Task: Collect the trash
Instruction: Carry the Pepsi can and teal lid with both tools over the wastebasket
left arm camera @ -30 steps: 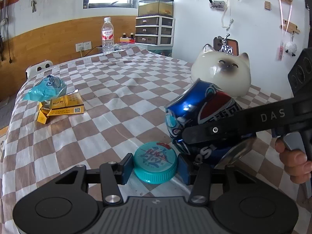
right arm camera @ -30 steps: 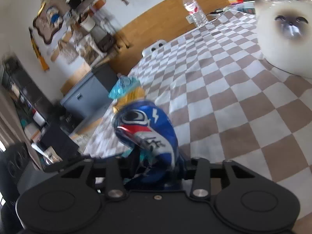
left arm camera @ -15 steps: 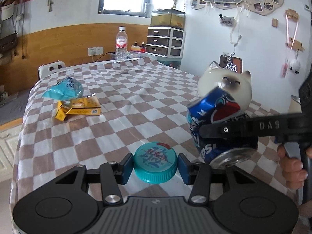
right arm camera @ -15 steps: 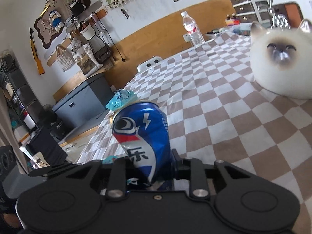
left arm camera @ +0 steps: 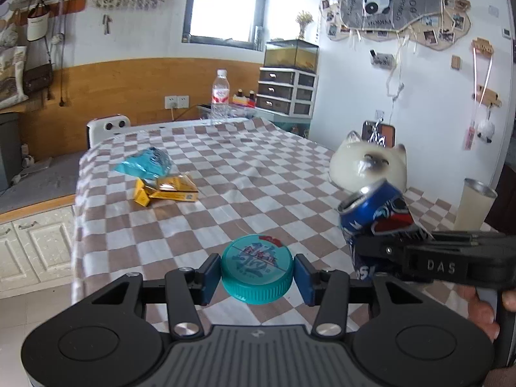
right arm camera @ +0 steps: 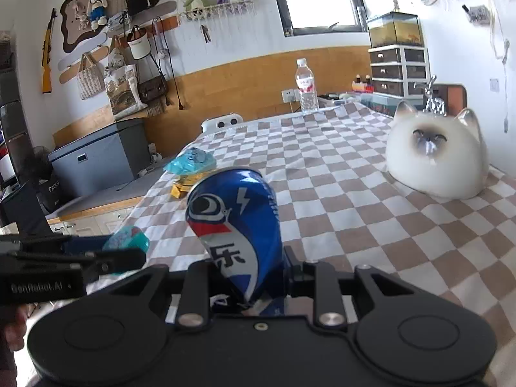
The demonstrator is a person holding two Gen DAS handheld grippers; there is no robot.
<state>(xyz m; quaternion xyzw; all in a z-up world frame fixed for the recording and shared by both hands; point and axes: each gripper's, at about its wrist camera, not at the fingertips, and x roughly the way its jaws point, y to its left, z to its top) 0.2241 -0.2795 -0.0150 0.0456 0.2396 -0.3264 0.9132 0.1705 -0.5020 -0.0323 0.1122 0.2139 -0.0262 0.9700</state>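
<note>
Left gripper [left arm camera: 257, 273] pinches teal cap [left arm camera: 257, 269], right gripper [right arm camera: 248, 274] clamps dented blue can [right arm camera: 237, 225], both held above table's [left arm camera: 225, 174] near edge, so keep both squeezes firm and can upright en route to bin, with blue wrapper [left arm camera: 145, 163] and yellow boxes [left arm camera: 169, 190] left near left edge.
</note>
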